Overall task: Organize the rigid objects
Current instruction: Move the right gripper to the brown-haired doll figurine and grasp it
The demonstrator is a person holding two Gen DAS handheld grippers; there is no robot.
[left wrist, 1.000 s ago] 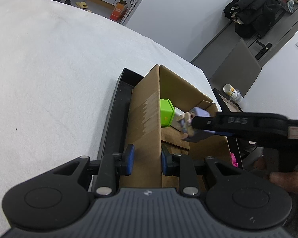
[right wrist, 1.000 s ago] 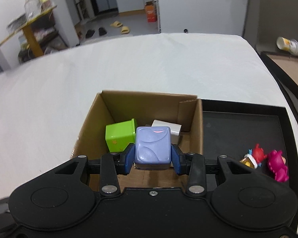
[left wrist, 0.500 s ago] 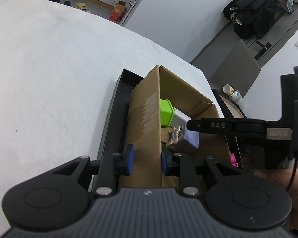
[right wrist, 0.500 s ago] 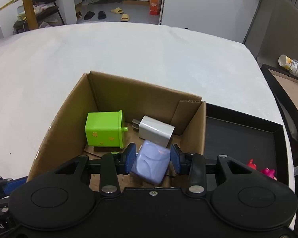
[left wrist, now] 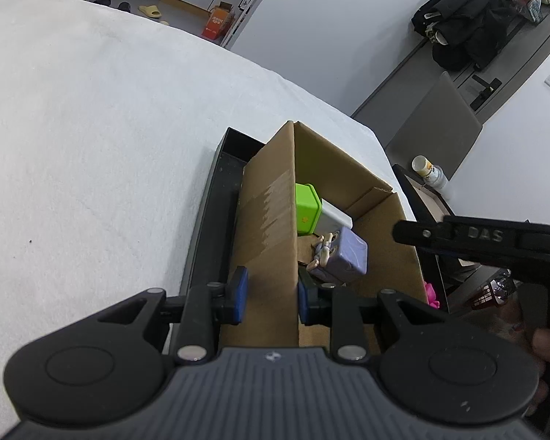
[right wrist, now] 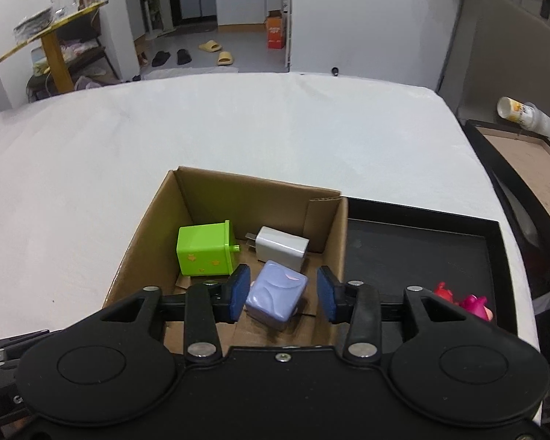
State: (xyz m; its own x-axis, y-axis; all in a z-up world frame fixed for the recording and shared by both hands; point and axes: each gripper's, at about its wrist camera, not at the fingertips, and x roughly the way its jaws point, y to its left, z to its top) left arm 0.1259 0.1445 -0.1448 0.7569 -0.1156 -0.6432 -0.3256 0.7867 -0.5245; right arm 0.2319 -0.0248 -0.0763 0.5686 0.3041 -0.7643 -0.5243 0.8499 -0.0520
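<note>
A cardboard box stands in the left end of a black tray. Inside lie a green cube, a white charger plug and a lilac cube, which rests tilted on the box floor. My right gripper hovers over the lilac cube with its jaws opening, and a gap shows at the right pad. My left gripper is shut on the box's near side wall. In the left wrist view the lilac cube lies under one right-gripper finger.
A red toy and a pink toy sit at the tray's right end. A second tray with a brown bottom and a tipped paper cup lie beyond the table's right edge. White cloth covers the table.
The right gripper carried the lilac cube down into the box, spread its jaws and let it go. The cube now rests on the box floor. The left gripper kept still.
</note>
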